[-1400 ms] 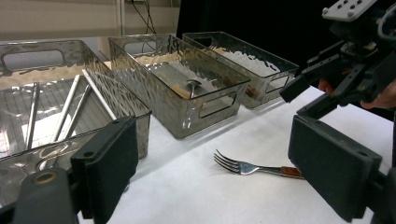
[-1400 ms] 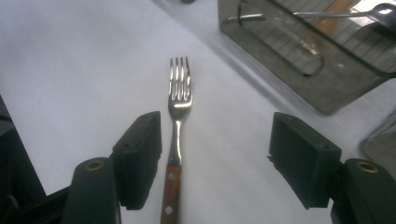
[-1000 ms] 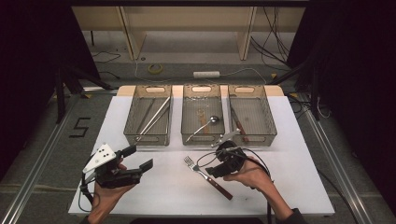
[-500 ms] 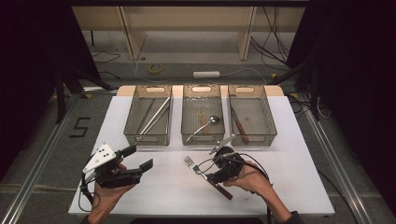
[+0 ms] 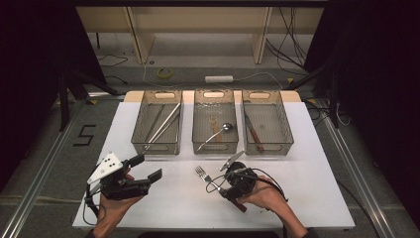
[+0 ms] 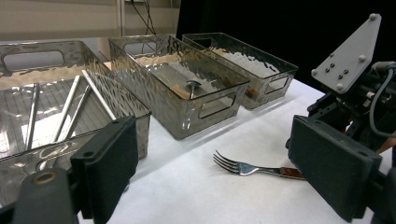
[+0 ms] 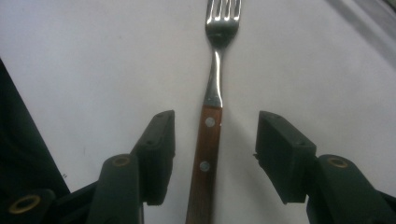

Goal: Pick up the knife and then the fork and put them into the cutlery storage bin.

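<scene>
A: How many bins sit on the white surface (image 5: 173, 198), and what is in each?

B: Three clear plastic bins stand in a row along the far side. The left bin (image 5: 157, 128) holds a few long thin metal rods or sticks lying lengthwise; I cannot tell exactly what they are. The middle bin (image 5: 215, 126) holds a single spoon (image 5: 217, 134), its bowl toward the right wall. The right bin (image 5: 267, 126) holds one utensil with a brown handle along its left wall; its kind is too small to make out.

A: And the fork?

B: The fork (image 7: 212, 93) is in no bin. It lies flat on the surface just in front of the middle bin, tines pointing away from the person, its wooden riveted handle toward them.

A: What is the right hand-held gripper doing?

B: The right hand-held gripper (image 7: 215, 154) straddles the fork's handle. Its jaws have just been closing, yet both pads are apart from the wood, with a gap on each side. Nothing is clamped.

A: And the left one?

B: The left hand-held gripper (image 5: 147, 167) hovers over the near left part of the surface, well apart from the fork. Its jaws stand wide apart with nothing between them.
</scene>
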{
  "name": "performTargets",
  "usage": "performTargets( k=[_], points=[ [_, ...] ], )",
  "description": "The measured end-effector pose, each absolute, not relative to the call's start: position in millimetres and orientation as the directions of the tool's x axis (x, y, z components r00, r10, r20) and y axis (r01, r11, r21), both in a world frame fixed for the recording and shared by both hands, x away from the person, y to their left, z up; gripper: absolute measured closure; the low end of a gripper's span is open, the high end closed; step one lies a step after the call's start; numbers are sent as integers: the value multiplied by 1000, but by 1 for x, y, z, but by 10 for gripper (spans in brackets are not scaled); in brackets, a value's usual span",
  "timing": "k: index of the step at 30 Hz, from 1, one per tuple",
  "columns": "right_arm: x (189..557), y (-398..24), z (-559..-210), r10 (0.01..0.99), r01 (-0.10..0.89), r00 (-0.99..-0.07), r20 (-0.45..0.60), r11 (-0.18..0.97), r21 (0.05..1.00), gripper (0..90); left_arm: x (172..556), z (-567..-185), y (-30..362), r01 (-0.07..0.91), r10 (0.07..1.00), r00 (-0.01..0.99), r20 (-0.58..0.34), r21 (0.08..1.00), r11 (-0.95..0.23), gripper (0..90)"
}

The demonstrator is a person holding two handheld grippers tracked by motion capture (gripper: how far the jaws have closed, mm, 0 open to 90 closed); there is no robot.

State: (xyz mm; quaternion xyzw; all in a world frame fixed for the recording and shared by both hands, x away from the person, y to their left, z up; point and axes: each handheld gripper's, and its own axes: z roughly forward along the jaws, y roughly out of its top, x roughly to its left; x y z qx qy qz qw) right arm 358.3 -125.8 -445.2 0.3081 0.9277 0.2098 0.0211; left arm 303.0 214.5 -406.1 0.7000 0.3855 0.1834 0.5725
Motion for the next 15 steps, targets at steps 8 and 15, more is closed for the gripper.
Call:
performTargets(
  k=[8,15],
  points=[
    [355,-125,-453,582,565,-809,80,734,377,533,303,-406,214,329,749,637,-184,943,-47,157],
    [354,-125,-459,579,563,-813,69,749,351,584,303,-406,214,329,749,637,-182,943,-52,157]
  ],
)
